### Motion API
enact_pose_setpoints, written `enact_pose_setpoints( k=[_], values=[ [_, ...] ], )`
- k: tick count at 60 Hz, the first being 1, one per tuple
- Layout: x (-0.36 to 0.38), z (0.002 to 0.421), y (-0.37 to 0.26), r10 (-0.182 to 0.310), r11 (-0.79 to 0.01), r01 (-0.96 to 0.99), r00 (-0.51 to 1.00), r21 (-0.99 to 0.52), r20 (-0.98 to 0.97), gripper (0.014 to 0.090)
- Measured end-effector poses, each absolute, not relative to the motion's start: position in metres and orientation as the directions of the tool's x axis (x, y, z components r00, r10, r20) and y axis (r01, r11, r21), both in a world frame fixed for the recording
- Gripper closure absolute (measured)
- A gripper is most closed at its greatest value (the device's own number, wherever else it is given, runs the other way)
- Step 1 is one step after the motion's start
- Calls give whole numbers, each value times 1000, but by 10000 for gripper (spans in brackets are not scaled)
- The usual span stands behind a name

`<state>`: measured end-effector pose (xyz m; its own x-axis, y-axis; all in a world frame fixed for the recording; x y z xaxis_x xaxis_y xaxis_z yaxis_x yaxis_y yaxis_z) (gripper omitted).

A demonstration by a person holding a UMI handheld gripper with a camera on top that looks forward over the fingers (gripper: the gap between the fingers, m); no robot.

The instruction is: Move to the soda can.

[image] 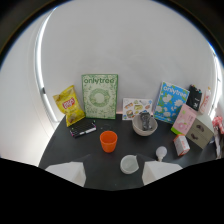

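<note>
A small red and white can [181,144], likely the soda can, stands on the dark table [60,150] beyond and to the right of my right finger. My gripper [112,176] is open, and its two pale fingertips [66,173] hover over the table's near edge. Nothing is held. A small translucent cup [128,164] stands between the fingers, just ahead of them and touching neither. An orange cup [108,141] stands a little further ahead.
A grey bowl [144,126] holds a dark object. Along the white wall stand a yellow chips bag [69,105], a green box [99,96], a picture card [136,108] and a blue box [170,102]. Near the can are a pink box [184,120] and a cardboard box [200,132].
</note>
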<state>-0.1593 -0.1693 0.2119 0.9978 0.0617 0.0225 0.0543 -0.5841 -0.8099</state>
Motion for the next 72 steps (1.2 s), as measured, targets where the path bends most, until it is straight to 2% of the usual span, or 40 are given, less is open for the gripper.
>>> enact_pose_setpoints(
  k=[13,33,40,59,72],
  values=[
    [-155,202,-186,64,-597,59,998,-800,27,194],
    [-72,164,-177,3,-632,64,997,-772,80,191],
    [-43,157,-141,-3,-627,72,995,-775,95,191],
    [9,134,12,23,-611,79,996,-788,82,192],
    [15,103,62,36,-647,64,998,-760,53,189]
  ],
)
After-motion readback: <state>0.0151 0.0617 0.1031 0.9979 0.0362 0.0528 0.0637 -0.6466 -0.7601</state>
